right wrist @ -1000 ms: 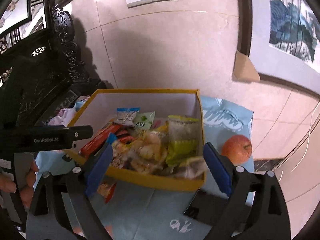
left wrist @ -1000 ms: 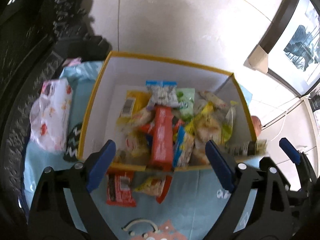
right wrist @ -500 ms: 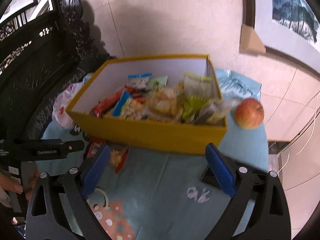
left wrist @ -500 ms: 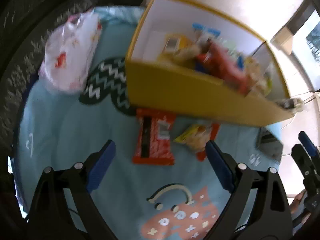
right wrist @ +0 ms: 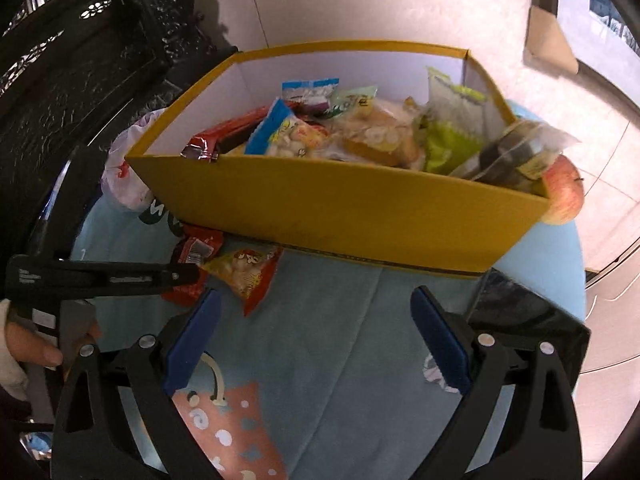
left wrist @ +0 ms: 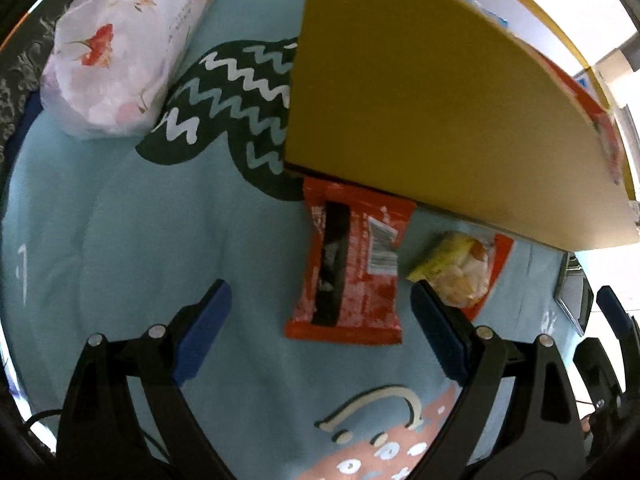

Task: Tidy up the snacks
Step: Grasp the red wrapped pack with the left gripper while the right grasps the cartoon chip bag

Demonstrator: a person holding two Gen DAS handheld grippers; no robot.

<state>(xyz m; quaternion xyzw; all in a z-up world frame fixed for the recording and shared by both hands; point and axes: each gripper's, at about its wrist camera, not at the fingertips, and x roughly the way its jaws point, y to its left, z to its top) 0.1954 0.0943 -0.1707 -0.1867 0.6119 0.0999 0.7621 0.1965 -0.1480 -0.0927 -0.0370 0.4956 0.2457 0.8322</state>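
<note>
A yellow cardboard box [right wrist: 340, 208] [left wrist: 420, 112] full of several snack packets stands on a light blue cloth. In front of it lie a red-orange wrapper [left wrist: 348, 276] [right wrist: 192, 252] and a yellow and orange snack bag [left wrist: 460, 272] [right wrist: 246, 272]. My left gripper [left wrist: 320, 320] hangs open just over the red-orange wrapper, which lies between its blue pads without touching them. The right gripper [right wrist: 316, 336] is open above bare cloth, in front of the box. The left gripper's black body [right wrist: 100, 278] shows at the left of the right wrist view.
A white flowered pack [left wrist: 124, 44] lies left of the box. An apple [right wrist: 564, 192] sits behind the box's right corner. A dark phone [right wrist: 528, 320] lies on the cloth at the right. A black carved chair [right wrist: 80, 60] stands at the far left. A hand [right wrist: 24, 344] holds the left tool.
Both grippers have come down toward the cloth. The left view has swung from looking into the box to the two packets in front of it. Both stay open.
</note>
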